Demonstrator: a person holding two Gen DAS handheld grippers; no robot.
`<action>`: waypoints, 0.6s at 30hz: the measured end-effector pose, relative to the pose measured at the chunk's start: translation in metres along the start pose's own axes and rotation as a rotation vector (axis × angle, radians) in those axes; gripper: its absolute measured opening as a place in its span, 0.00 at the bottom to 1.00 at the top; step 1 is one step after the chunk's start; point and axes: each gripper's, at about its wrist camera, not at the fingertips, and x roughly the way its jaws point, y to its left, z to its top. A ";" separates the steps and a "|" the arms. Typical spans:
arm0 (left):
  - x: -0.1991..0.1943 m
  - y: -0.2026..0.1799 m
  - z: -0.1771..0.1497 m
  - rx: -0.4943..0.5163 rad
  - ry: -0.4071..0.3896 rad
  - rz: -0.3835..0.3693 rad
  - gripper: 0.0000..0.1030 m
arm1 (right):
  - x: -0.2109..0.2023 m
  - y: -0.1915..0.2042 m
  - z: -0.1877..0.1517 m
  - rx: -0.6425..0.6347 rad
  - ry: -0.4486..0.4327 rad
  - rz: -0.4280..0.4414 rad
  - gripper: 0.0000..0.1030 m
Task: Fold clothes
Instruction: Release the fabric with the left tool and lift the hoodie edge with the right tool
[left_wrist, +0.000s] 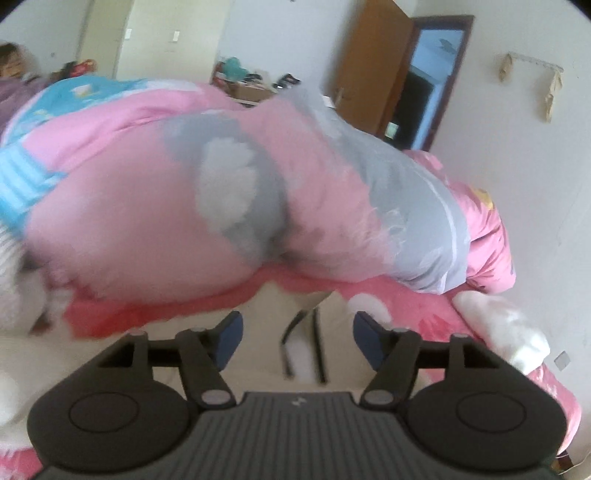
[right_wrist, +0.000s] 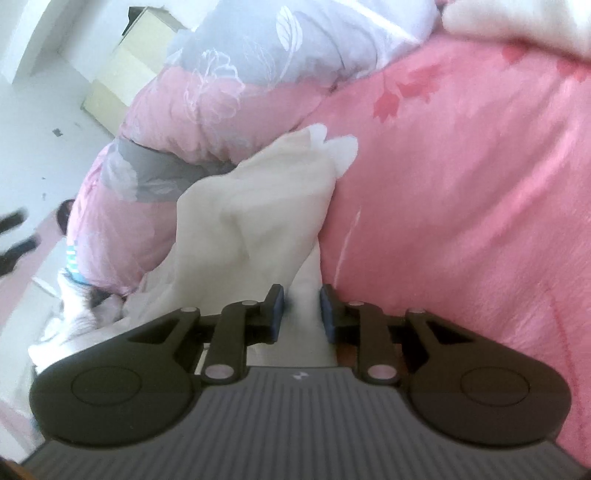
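The garment (right_wrist: 255, 206) lay on the bed (right_wrist: 461, 184) against the quilt (right_wrist: 166, 122), pinched by the right gripper (right_wrist: 301, 310) — a thin hold. The left gripper (left_wrist: 297, 332) gaped above it — a tug risked slippage.

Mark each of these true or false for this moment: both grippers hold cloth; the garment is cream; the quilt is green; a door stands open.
1. Both grippers hold cloth. False: the right gripper is closed on the cream garment, but the left gripper is open and holds nothing.
2. The garment is cream. True.
3. The quilt is green. False: the quilt is pink with grey patches.
4. A door stands open. True: the brown door is ajar.
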 end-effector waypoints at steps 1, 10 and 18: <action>-0.006 0.010 -0.009 -0.004 -0.002 0.010 0.68 | -0.003 0.004 0.000 -0.022 -0.019 -0.006 0.22; 0.038 0.098 -0.076 -0.093 0.053 -0.014 0.68 | -0.035 0.051 -0.017 -0.132 -0.090 -0.004 0.23; 0.102 0.123 -0.110 -0.107 0.137 -0.033 0.58 | -0.012 0.089 -0.041 -0.098 0.031 0.107 0.22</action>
